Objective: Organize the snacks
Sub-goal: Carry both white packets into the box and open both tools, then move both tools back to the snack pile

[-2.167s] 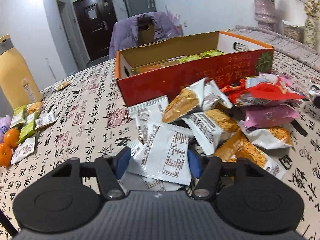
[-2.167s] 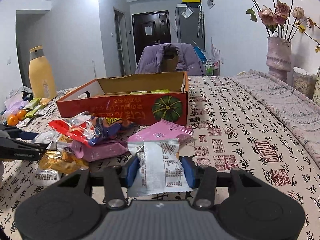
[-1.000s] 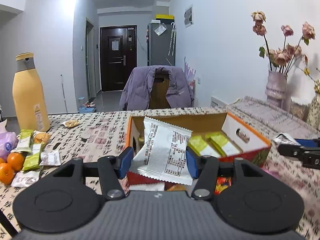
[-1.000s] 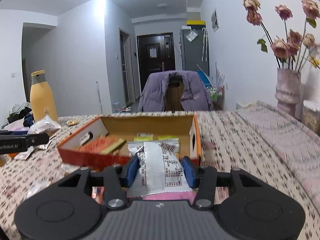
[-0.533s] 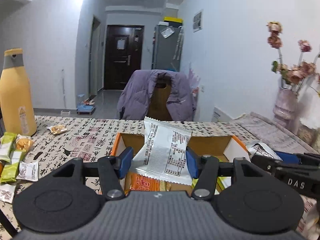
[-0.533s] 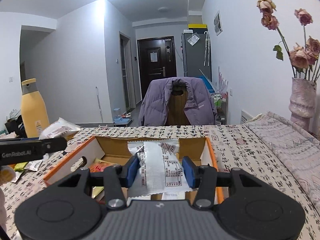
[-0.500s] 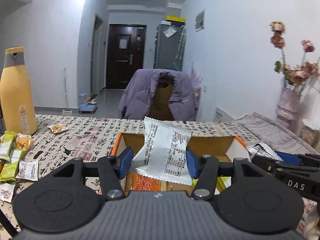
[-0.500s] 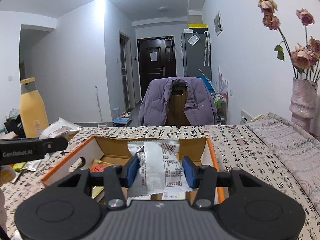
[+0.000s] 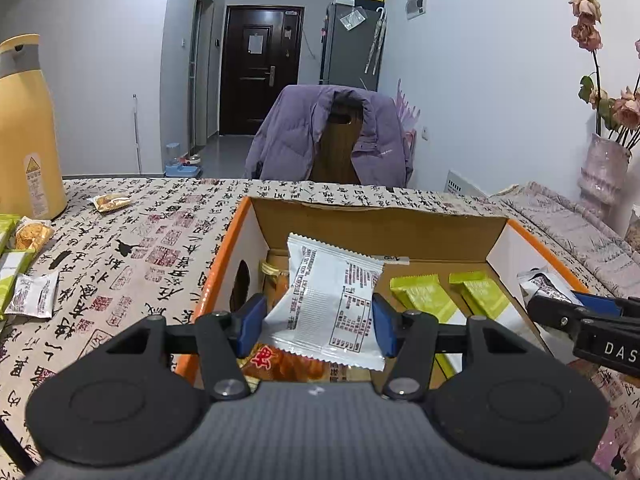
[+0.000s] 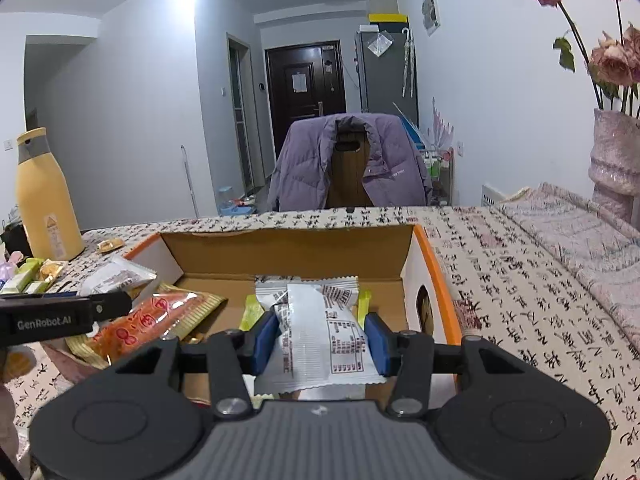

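The bench [image 9: 132, 248] carries an open cardboard box [image 9: 376, 228]. Over it, the left claw [image 9: 318, 322] grips a white snack packet [image 9: 332, 304] at the box's left end, and the right claw [image 10: 320, 344] grips another white packet [image 10: 320, 332] at its right end.

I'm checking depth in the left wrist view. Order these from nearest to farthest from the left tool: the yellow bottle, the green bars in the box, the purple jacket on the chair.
1. green bars: in the box, just right of the left tool.
2. yellow bottle: far left on the table.
3. purple jacket: on the chair past the table.
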The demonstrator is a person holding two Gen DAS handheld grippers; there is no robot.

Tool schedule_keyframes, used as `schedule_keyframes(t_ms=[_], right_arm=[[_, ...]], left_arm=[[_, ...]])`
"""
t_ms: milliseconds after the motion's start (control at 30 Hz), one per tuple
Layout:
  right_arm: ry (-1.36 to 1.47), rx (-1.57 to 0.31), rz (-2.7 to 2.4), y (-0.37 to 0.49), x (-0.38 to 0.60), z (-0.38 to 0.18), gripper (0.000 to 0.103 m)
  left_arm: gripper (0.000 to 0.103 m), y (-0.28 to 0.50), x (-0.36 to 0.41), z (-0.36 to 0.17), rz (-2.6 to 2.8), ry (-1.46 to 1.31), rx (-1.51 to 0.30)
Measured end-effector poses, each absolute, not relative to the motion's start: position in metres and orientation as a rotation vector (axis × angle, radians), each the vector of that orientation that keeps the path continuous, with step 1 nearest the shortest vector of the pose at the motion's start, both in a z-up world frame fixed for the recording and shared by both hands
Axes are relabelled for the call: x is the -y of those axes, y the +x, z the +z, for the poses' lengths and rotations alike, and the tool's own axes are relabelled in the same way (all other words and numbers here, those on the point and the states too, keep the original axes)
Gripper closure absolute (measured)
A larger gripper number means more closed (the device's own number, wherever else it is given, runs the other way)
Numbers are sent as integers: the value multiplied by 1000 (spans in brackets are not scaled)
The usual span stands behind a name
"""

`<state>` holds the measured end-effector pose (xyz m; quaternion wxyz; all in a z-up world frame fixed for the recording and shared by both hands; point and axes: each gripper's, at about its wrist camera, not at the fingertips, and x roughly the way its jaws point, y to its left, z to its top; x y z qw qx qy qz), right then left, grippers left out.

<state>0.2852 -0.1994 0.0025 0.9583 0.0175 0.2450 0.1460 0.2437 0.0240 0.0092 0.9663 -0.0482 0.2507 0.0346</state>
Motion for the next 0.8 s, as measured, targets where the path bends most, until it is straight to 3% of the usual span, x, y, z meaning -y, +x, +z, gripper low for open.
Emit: schedule_keyframes(t_ms=[400, 467, 600, 700, 800], right_arm=[[26, -503, 295, 288, 198, 1, 53], [35, -500, 300, 288, 200, 2, 43], [44, -489, 306, 288, 201, 3, 8], [47, -499, 293, 287, 201, 7, 0], [47, -506, 292, 280, 203, 13, 0]], left_arm=[[45, 246, -25, 8, 71, -105, -517], [40, 243, -26, 11, 67, -114, -500], [31, 241, -24, 16, 68, -112, -481], [22, 238, -25, 23, 86, -126, -474], [13, 230, -27, 33, 81, -139, -460]])
